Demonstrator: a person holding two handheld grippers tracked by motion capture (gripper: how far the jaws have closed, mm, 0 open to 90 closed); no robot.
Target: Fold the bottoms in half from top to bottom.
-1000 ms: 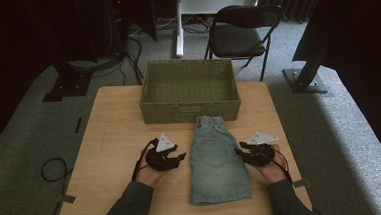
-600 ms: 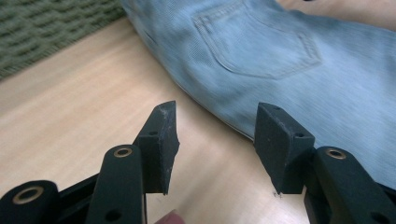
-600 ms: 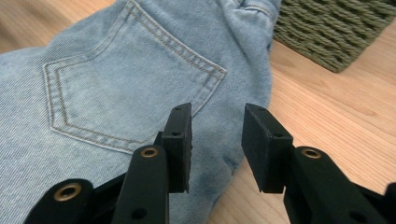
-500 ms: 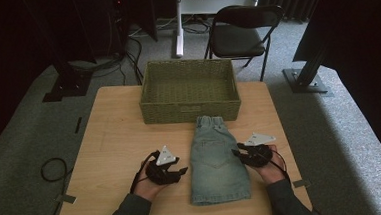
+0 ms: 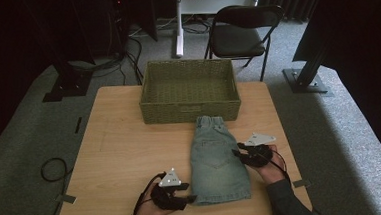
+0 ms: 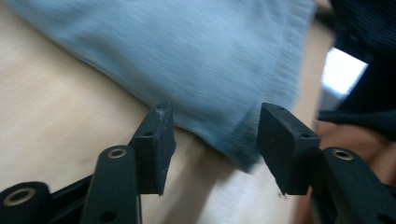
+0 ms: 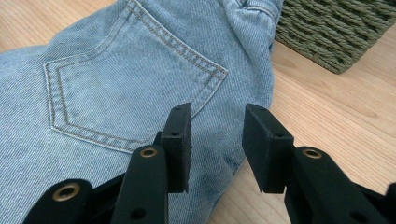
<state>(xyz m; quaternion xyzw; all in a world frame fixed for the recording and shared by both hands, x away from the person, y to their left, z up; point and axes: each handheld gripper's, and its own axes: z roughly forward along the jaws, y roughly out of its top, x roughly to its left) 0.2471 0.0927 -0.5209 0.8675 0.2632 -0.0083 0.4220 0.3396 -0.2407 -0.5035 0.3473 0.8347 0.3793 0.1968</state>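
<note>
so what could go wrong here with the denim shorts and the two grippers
The left hand-held gripper, whose jaws have just been opening, faces only the hem corner of the denim shorts; closing there may catch one layer or slip off. The right hand-held gripper stands open over the shorts' side edge near the back pocket, so uneven grips could bunch the fabric. The basket sits right at the waistband, so a lift could snag its wall.

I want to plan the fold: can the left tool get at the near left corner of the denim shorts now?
Probably yes. The left tool has open jaws, just widened, around the hem corner of the denim shorts, with nothing between.
</note>
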